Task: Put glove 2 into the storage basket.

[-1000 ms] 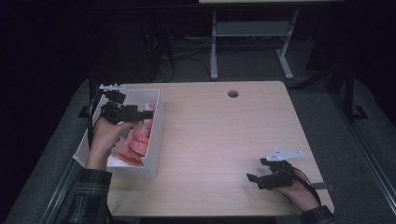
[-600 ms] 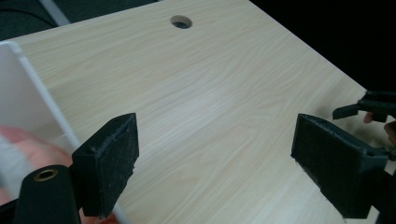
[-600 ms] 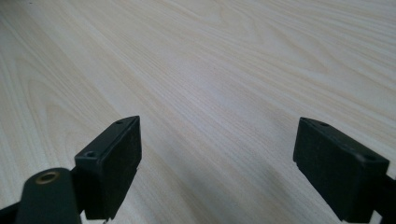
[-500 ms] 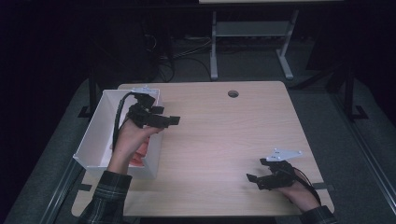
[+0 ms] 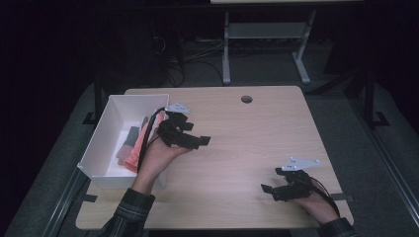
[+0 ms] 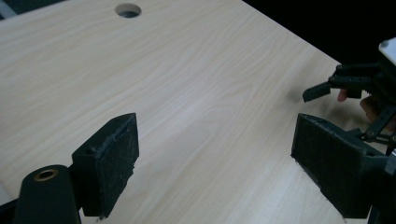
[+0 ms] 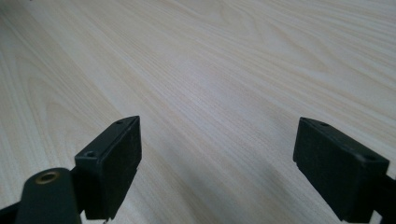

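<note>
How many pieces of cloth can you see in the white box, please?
2: a salmon-pink cloth by the box's near right wall and a grey-green cloth just left of it. The white box wall and left hand may hide more.

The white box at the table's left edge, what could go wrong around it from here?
The white box sits at the table's left edge, so a nudge from the forearm beside it might push it off. The left gripper trails a cable over the cloths inside, which could snag. Both it and the right gripper stand open and empty, so nothing can drop.
</note>
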The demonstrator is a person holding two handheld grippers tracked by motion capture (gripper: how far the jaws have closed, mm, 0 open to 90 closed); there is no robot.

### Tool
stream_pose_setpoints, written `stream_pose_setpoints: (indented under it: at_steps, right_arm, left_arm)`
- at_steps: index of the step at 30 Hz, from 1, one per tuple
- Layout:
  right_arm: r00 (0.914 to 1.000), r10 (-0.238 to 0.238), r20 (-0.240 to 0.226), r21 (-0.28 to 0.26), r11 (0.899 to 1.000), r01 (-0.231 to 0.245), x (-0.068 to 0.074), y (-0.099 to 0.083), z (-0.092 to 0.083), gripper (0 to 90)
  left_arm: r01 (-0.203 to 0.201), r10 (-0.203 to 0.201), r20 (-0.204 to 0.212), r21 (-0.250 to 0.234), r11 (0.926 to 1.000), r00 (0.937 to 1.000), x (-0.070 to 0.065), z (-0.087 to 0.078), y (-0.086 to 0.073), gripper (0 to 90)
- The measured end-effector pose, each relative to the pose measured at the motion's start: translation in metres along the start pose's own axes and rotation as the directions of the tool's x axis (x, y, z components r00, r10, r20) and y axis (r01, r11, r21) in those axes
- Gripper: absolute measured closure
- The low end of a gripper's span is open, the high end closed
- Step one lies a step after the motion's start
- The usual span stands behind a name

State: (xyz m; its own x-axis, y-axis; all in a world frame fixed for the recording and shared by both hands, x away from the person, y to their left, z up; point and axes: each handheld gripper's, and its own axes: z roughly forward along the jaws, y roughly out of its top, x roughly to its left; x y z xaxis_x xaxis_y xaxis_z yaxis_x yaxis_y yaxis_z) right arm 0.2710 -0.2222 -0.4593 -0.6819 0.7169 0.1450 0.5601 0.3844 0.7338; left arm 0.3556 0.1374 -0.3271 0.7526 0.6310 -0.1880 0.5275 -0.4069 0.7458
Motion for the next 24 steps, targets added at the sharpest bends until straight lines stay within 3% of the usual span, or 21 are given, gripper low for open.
stream_pose_setpoints:
  at_steps: [14, 24]
  right_arm:
    - [1.0, -0.003, -0.001, 0.007, 1.0, 0.003, 0.0, -0.001, 0.0, 15.0]
    - [0.9999, -0.011, 0.003, 0.009, 1.0, 0.011, 0.0, -0.002, 0.0, 14.9]
  left_arm:
    - [-0.072, 0.071, 0.023, 0.061, 0.9955, 0.9972, -0.025, 0.038, -0.029, 14.6]
    - [-0.13, 0.128, 0.049, 0.049, 0.9903, 0.9906, -0.037, 0.056, -0.048, 14.6]
